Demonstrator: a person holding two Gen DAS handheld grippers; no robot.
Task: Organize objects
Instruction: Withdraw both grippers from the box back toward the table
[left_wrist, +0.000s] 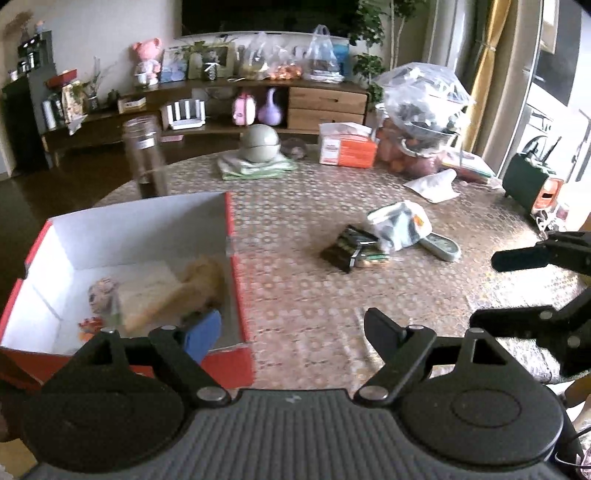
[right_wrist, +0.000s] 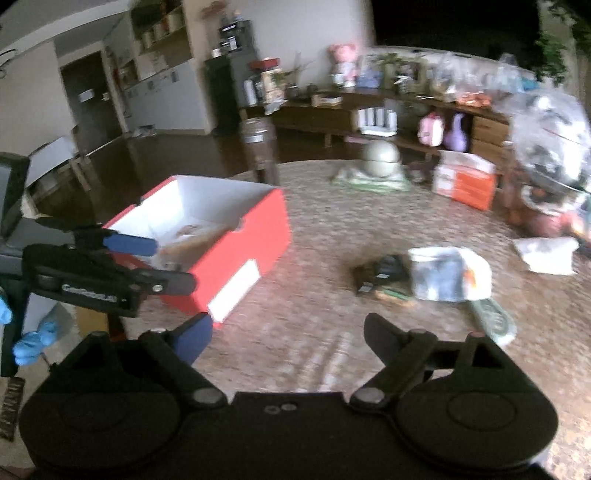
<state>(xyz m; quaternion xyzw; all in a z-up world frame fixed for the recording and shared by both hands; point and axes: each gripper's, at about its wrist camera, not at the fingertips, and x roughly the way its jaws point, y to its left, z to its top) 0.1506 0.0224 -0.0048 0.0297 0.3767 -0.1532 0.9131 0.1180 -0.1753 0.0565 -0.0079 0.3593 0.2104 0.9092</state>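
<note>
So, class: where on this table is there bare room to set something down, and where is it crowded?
Free: the table between the red box and the small pile of packets, and the strip beyond it up to the green bowls. Crowded: the far right, with the orange box and plastic bag. The red box already holds items.

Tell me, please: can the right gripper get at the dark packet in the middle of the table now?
Probably yes. The right gripper is open and empty, and only bare table lies between it and the dark packet; the white bag overlaps only its far side.
</note>
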